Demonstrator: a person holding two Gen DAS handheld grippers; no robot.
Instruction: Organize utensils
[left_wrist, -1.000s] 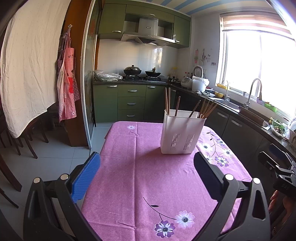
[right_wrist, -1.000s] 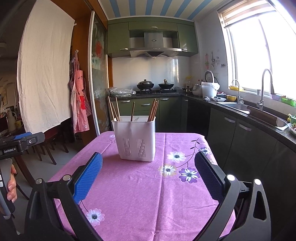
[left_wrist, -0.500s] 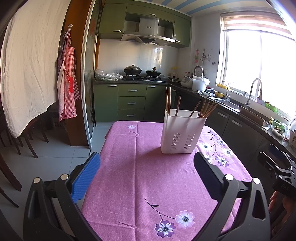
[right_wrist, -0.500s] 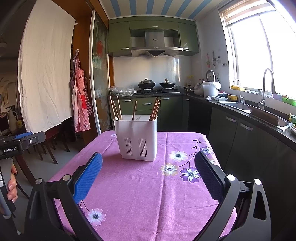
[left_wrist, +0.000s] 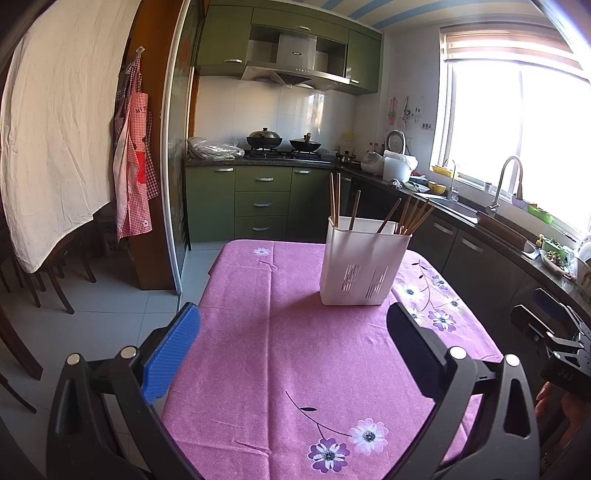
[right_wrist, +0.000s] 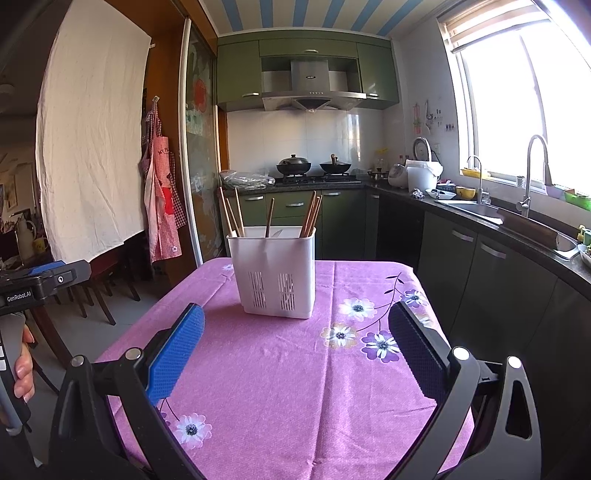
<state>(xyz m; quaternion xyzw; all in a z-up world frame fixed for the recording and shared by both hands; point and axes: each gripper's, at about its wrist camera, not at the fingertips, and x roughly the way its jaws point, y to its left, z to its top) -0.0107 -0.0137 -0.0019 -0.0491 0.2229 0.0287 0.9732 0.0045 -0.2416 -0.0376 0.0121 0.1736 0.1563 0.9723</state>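
A white rectangular plastic utensil holder (left_wrist: 364, 271) with two slotted vent panels low on its front stood upright on the table's pink flower-printed tablecloth (left_wrist: 295, 354), toward the far end. Brown wooden chopsticks (right_wrist: 310, 216) leaned out of it in separate clusters: some at the left corner, one near the middle, several at the right. The left gripper (left_wrist: 293, 345) and the right gripper (right_wrist: 295, 345) each hovered over the near cloth, fingers spread wide apart and empty.
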